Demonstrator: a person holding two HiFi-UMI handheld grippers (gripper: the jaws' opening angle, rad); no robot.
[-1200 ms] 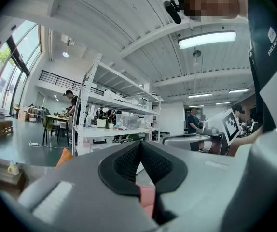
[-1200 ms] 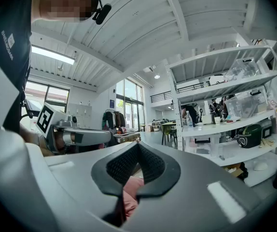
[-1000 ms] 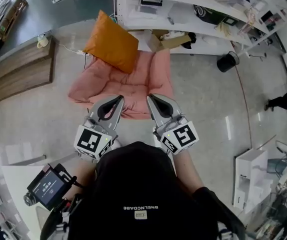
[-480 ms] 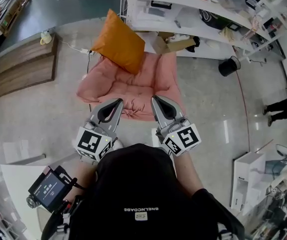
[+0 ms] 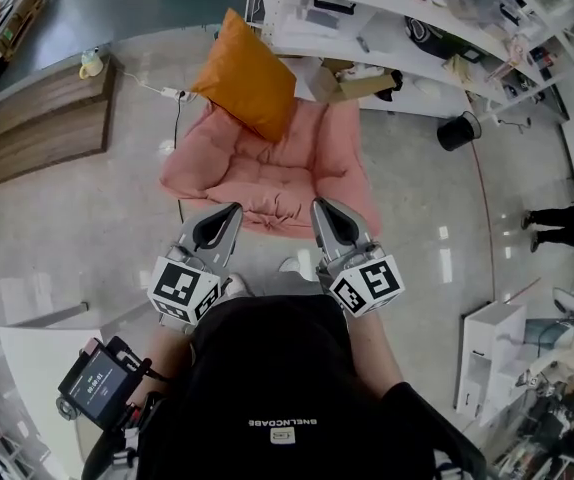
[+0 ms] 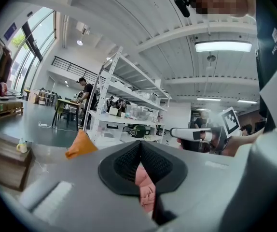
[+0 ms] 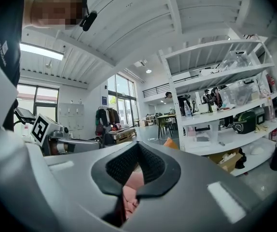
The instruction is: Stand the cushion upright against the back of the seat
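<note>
- The orange cushion [image 5: 245, 73] stands up on edge at the far left corner of the pink seat [image 5: 277, 173], with its lower part resting on the padding. One corner points up towards the white shelves [image 5: 387, 28].
- The seat lies on the floor with its near edge just ahead of both claws. Its far edge is close to the bottom shelf.
- The left claw [image 5: 231, 210] is clenched. The left gripper view shows its dark pads pressed together with nothing between them [image 6: 139, 151]. Only the seat's pink padding [image 6: 146, 190] shows through the gap below, and the cushion's orange corner [image 6: 80, 145] is off to the left.
- The right claw [image 5: 320, 206] is clenched too, and it holds nothing [image 7: 138, 148]. The pink seat [image 7: 129, 197] shows under its pads, and a small piece of the cushion [image 7: 170, 142] shows beyond.
- The claws are side by side, level with each other. Both point at the seat's near edge and are well apart from the cushion.
- A cardboard box [image 5: 352, 83] sits on the floor by the seat's far right corner, under the shelves.
- A black bin [image 5: 456, 131] stands on the floor to the right of the seat.
- A wooden bench [image 5: 42, 128] runs along the floor to the left of the seat.
</note>
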